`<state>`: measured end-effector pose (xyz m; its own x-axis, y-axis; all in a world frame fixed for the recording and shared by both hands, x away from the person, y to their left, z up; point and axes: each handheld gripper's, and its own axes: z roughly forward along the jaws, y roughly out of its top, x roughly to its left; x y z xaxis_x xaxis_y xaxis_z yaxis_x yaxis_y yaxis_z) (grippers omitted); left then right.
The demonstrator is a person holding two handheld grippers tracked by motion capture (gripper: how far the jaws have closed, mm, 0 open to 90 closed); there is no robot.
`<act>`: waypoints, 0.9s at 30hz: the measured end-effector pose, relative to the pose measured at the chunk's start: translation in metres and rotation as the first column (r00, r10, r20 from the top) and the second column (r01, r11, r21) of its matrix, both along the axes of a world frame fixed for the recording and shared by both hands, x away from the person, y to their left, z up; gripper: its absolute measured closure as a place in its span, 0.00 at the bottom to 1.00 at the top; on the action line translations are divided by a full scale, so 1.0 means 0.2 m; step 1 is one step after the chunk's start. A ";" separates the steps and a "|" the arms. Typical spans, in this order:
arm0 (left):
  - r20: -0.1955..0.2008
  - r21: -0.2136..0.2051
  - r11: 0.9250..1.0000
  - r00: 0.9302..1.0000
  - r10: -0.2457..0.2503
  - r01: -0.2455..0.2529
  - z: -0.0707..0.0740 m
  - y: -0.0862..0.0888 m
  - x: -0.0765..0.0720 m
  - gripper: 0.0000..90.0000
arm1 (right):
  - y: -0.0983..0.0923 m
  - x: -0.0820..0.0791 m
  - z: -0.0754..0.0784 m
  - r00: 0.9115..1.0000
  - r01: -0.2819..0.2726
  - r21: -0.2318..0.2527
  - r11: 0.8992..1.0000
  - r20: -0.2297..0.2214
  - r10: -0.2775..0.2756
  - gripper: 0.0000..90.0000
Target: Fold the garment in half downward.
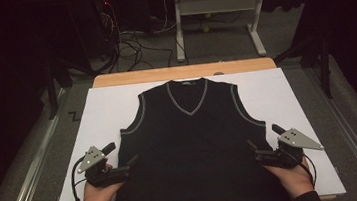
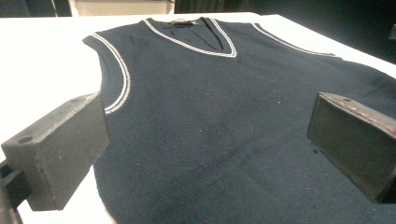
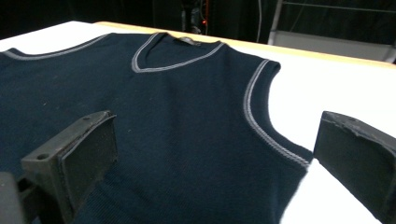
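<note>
Where white sheet (image 1: 286,94) covers table (image 1: 183,72), vest (image 1: 190,139) flat.

Dark knitted sleeveless V-neck vest (image 1: 193,139) with pale striped trim, lying flat, front up, on a white sheet (image 1: 99,111) covering a wooden-edged table (image 1: 129,78). Left gripper (image 1: 125,159), black with a grey three-cornered plate, sits at the vest's left side edge, jaws parted; right gripper (image 1: 264,143), same build, at the right side edge, jaws parted. The vest lies between the two grippers.
</note>
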<state>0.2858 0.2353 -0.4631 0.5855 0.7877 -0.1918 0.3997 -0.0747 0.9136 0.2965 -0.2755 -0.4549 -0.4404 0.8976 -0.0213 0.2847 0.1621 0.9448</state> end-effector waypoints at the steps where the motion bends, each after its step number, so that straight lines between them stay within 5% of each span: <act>1: 0.001 0.005 1.000 1.000 0.003 -0.003 0.00 0.00 0.00 0.00 | 0.00 0.01 0.00 1.000 0.007 -0.003 1.000 -0.001 -0.007 0.00; 4: -0.003 -0.003 1.000 1.000 0.015 -0.015 0.00 0.01 0.01 0.00 | 0.00 0.03 0.01 1.000 0.011 -0.009 1.000 0.000 -0.011 0.00; 5: -0.023 -0.051 0.999 1.000 0.013 -0.014 0.01 0.02 0.02 0.00 | 0.00 0.05 0.01 1.000 0.025 -0.013 1.000 -0.006 -0.025 0.00; 7: -0.024 -0.054 0.998 1.000 0.015 -0.017 0.01 0.02 0.03 0.00 | 0.00 0.08 0.01 0.999 0.040 -0.018 0.999 -0.024 -0.040 0.00; 16: -0.029 -0.015 0.999 0.999 0.037 -0.038 0.03 0.01 0.08 0.00 | 0.03 0.17 0.02 0.997 0.067 -0.051 0.996 -0.035 -0.069 0.00; 20: -0.051 -0.056 0.998 0.998 0.025 -0.027 0.04 -0.01 0.10 0.00 | 0.03 0.22 0.02 0.995 0.080 -0.050 0.996 -0.055 -0.082 0.00; 27: -0.016 -0.026 0.999 0.999 0.028 -0.029 0.10 -0.04 0.13 0.00 | 0.02 0.26 0.02 0.993 0.095 -0.020 0.995 -0.067 -0.096 0.00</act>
<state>0.3109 0.2269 -0.4435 0.5595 0.7986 -0.2216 0.4153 -0.0388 0.9089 0.3480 -0.2724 -0.4519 -0.3533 0.9354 -0.0096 0.3631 0.1466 0.9201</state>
